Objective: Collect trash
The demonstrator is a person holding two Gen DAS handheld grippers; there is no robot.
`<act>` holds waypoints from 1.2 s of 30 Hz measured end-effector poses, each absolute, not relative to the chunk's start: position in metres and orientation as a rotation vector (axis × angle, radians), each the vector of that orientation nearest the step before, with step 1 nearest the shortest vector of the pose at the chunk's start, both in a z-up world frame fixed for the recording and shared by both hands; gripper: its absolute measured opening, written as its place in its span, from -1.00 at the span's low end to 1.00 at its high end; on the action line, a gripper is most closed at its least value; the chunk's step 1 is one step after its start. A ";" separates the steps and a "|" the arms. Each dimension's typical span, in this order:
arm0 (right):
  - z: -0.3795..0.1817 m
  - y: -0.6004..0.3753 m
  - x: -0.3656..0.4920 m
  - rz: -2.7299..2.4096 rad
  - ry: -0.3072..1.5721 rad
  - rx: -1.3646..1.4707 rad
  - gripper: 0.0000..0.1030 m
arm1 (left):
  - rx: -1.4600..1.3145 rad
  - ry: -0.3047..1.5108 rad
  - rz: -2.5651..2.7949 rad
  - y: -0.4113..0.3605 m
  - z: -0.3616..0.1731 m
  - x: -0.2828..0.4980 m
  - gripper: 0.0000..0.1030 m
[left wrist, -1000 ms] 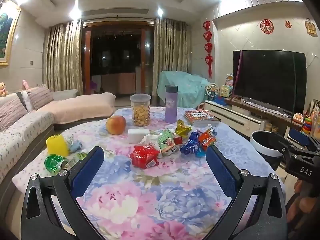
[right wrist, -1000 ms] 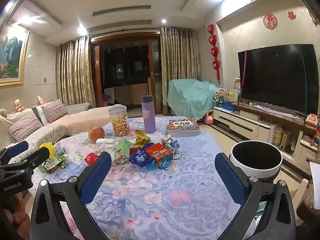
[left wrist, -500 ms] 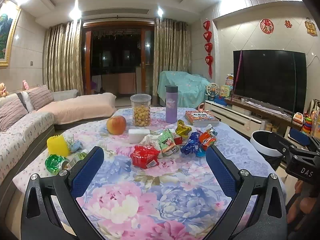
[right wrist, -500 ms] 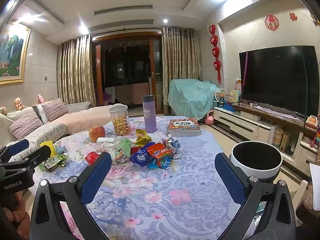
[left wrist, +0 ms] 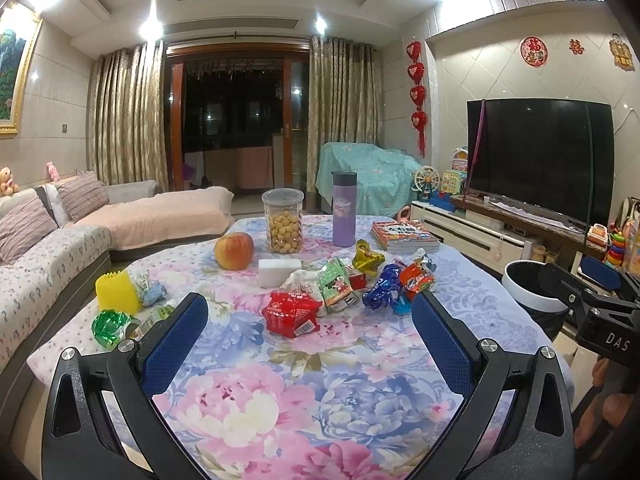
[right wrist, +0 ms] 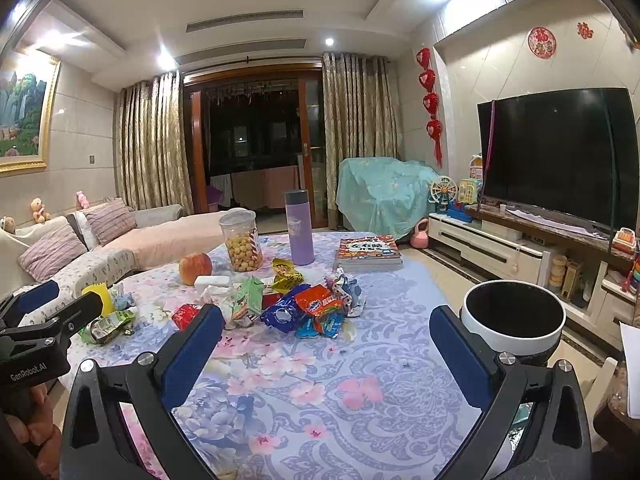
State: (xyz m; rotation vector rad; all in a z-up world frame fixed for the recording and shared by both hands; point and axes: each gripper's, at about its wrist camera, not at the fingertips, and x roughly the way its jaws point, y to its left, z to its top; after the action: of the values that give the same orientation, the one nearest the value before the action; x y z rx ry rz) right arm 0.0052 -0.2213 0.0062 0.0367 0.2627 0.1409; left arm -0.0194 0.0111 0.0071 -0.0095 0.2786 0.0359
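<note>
Crumpled snack wrappers lie in a heap mid-table: a red wrapper (left wrist: pixel 292 314), a green one (left wrist: pixel 336 286), blue (left wrist: pixel 382 290) and orange ones (left wrist: pixel 416 276). In the right wrist view the heap (right wrist: pixel 308 308) lies ahead. More wrappers (left wrist: pixel 110 326) lie at the table's left edge. A white bin with a black inside (right wrist: pixel 514 316) stands on the floor right of the table. My left gripper (left wrist: pixel 310 340) is open and empty over the near table. My right gripper (right wrist: pixel 326 354) is open and empty, also short of the heap.
On the floral tablecloth (left wrist: pixel 280 400) stand an apple (left wrist: pixel 234 251), a snack jar (left wrist: pixel 283 227), a purple flask (left wrist: pixel 344 209), books (left wrist: pixel 404 236), a white block (left wrist: pixel 279 273) and a yellow holder (left wrist: pixel 116 292). Sofa at left, TV stand at right.
Almost nothing has changed. The right wrist view has shifted very slightly; both grippers stay open and hover in place.
</note>
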 end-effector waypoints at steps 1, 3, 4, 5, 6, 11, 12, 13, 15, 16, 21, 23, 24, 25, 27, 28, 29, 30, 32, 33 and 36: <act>0.007 -0.223 0.004 0.140 0.262 0.038 1.00 | -0.011 0.280 0.036 0.011 0.007 -0.020 1.00; 0.007 -0.223 0.005 0.140 0.265 0.038 1.00 | -0.012 0.281 0.036 0.011 0.007 -0.020 1.00; 0.007 -0.223 0.005 0.143 0.266 0.039 1.00 | -0.012 0.283 0.036 0.012 0.007 -0.020 1.00; 0.007 -0.223 0.004 0.144 0.267 0.040 1.00 | -0.011 0.284 0.037 0.011 0.007 -0.020 1.00; 0.007 -0.223 0.003 0.143 0.267 0.041 1.00 | -0.011 0.284 0.039 0.011 0.007 -0.020 1.00; 0.007 -0.223 0.003 0.145 0.263 0.036 1.00 | -0.012 0.283 0.037 0.012 0.007 -0.021 1.00; 0.007 -0.224 0.003 0.147 0.262 0.036 1.00 | -0.012 0.283 0.037 0.012 0.007 -0.021 1.00; 0.007 -0.223 0.003 0.149 0.262 0.038 1.00 | -0.011 0.283 0.037 0.011 0.007 -0.021 1.00; 0.007 -0.224 0.004 0.148 0.264 0.042 1.00 | -0.012 0.284 0.035 0.012 0.007 -0.021 1.00; 0.007 -0.224 0.003 0.149 0.263 0.042 1.00 | -0.011 0.284 0.036 0.012 0.007 -0.021 1.00; 0.007 -0.224 0.003 0.151 0.262 0.041 1.00 | -0.011 0.285 0.037 0.011 0.007 -0.021 1.00; 0.007 -0.224 0.004 0.149 0.264 0.040 1.00 | -0.013 0.284 0.038 0.011 0.007 -0.021 1.00; 0.007 -0.224 0.003 0.149 0.264 0.040 1.00 | -0.013 0.285 0.038 0.011 0.007 -0.021 1.00; 0.007 -0.224 0.004 0.151 0.264 0.042 1.00 | -0.013 0.286 0.037 0.011 0.007 -0.021 1.00; 0.007 -0.225 0.004 0.153 0.267 0.046 1.00 | -0.012 0.284 0.038 0.011 0.007 -0.021 1.00; 0.007 -0.225 0.004 0.155 0.267 0.048 1.00 | -0.012 0.284 0.038 0.011 0.007 -0.021 1.00; 0.007 -0.225 0.004 0.157 0.268 0.050 1.00 | -0.012 0.286 0.037 0.011 0.007 -0.021 1.00; 0.007 -0.225 0.004 0.157 0.269 0.051 1.00 | -0.012 0.286 0.037 0.011 0.007 -0.021 1.00; 0.007 -0.225 0.004 0.159 0.270 0.051 1.00 | -0.012 0.288 0.036 0.012 0.007 -0.021 1.00; 0.007 -0.225 0.004 0.159 0.270 0.050 1.00 | -0.012 0.287 0.035 0.011 0.007 -0.021 1.00; 0.007 -0.225 0.004 0.161 0.269 0.051 1.00 | -0.013 0.289 0.035 0.012 0.007 -0.021 1.00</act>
State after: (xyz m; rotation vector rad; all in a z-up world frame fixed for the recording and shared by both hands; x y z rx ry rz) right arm 0.0043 -0.2249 0.0074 0.0508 0.2692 0.1607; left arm -0.0208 0.0121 0.0067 -0.0131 0.2890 0.0351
